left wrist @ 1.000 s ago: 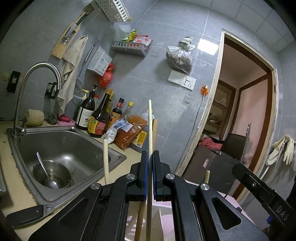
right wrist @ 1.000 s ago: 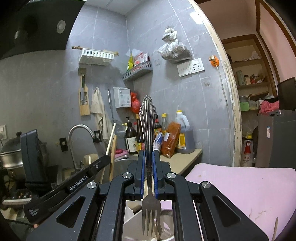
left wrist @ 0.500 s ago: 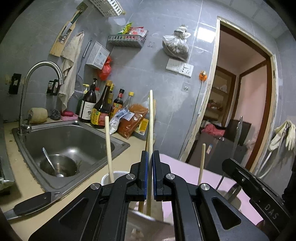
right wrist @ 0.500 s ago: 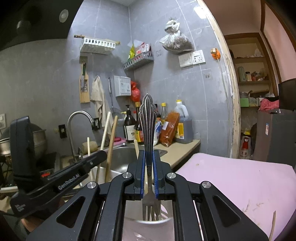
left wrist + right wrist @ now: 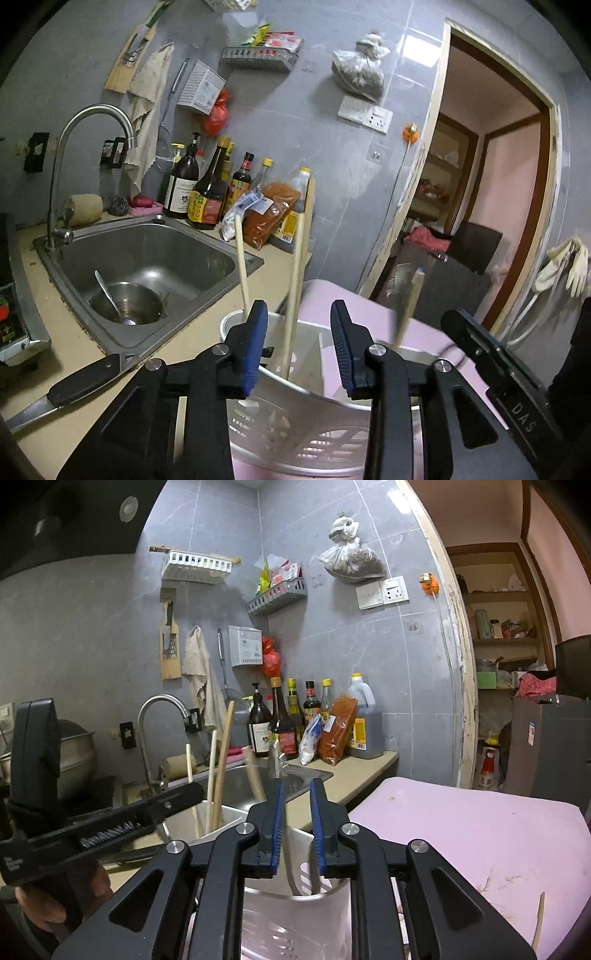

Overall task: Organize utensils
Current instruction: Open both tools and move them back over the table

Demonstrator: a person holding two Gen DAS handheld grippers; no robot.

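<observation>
Looking out along the left gripper [image 5: 298, 314], its blue-padded jaws stand spread apart with nothing between the pads. Directly below and ahead of them sits a white perforated plastic utensil holder [image 5: 295, 417], resting on a pink mat [image 5: 436, 332]. Two long pale wooden chopsticks [image 5: 300, 269] rise from the holder through the gap between the jaws, untouched by either pad, and a third wooden stick [image 5: 241, 266] stands just to the left of the left jaw. To the right, a blurred fork [image 5: 400, 286] and another wooden stick [image 5: 410, 306] stand in the holder's far compartment. A stainless steel sink [image 5: 147, 258] lies further left.

From the right wrist view, the right gripper [image 5: 297, 799] is likewise released, jaws parted and empty. The white holder [image 5: 295, 923] lies right beneath them, and the fork's silver handle [image 5: 275, 762] pokes up just beyond the tips, blurred. The left gripper's black body [image 5: 107, 830] crosses on the left, with the wooden chopsticks [image 5: 221, 768] upright behind it.
</observation>
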